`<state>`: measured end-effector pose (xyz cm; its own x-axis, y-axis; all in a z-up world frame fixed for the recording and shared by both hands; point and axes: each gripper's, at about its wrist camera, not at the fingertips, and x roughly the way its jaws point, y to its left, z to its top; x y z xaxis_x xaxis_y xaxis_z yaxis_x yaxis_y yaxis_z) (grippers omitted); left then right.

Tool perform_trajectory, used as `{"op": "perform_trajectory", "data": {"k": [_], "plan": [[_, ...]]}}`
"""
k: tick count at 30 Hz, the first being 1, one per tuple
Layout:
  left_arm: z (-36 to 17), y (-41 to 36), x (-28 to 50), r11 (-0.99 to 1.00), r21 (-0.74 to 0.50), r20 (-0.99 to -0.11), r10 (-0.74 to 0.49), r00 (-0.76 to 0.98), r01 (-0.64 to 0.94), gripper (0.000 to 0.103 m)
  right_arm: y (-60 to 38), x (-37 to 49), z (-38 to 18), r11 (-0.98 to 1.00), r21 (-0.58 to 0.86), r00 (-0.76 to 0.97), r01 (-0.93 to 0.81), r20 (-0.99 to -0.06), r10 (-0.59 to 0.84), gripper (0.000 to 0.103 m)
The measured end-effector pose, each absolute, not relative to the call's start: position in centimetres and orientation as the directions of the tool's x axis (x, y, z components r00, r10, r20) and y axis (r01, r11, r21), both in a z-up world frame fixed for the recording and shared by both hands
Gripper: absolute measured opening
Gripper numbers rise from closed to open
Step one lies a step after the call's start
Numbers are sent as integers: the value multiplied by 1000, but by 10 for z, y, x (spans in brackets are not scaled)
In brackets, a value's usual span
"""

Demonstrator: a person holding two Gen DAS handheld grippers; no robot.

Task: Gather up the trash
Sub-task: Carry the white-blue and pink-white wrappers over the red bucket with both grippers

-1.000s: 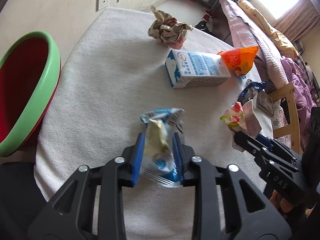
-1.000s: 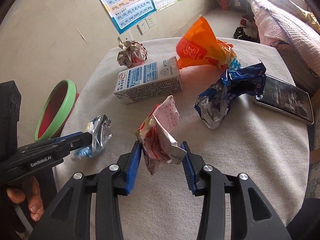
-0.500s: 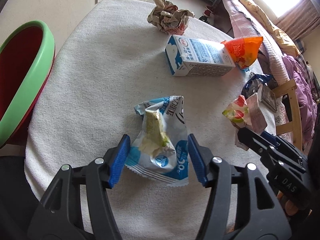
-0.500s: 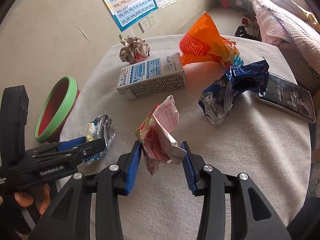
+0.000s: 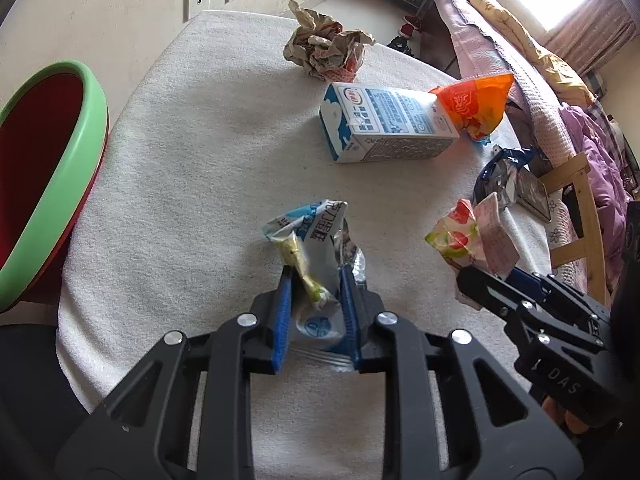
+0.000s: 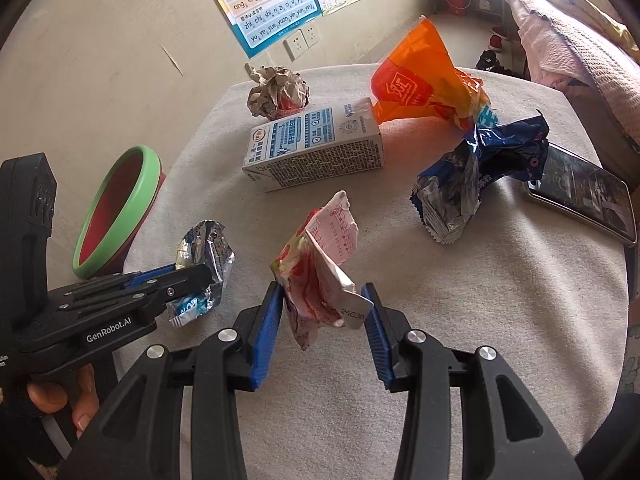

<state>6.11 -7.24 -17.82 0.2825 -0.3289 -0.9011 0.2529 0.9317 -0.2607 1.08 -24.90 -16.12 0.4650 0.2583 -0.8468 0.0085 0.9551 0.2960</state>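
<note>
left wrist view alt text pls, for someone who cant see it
The left gripper pinches a crumpled blue-and-white foil wrapper over a white cloth-covered table. A blue-and-white milk carton lies beyond; a green-rimmed red basin sits left.

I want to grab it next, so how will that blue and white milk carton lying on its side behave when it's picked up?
The blue and white milk carton looks boxy with flat cardboard faces, so it is probably stiff, not floppy. Lying flat on the white cloth-covered table, it seems unlikely to roll. Among trash it is probably empty and light, and its walls may dent if squeezed.
</note>
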Motion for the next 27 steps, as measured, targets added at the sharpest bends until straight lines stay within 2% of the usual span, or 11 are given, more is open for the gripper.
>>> {"op": "perform_trajectory", "data": {"k": [4,27], "plan": [[-172,-67,63,934,-264,-895,-330,301,239,19,-249,11,-162,956,294,462,10,-849,256,40],[-148,-42,64,941,-278,-869,-331,368,191,19,-223,12,-143,950,304,480,-68,-825,298,40]]}}
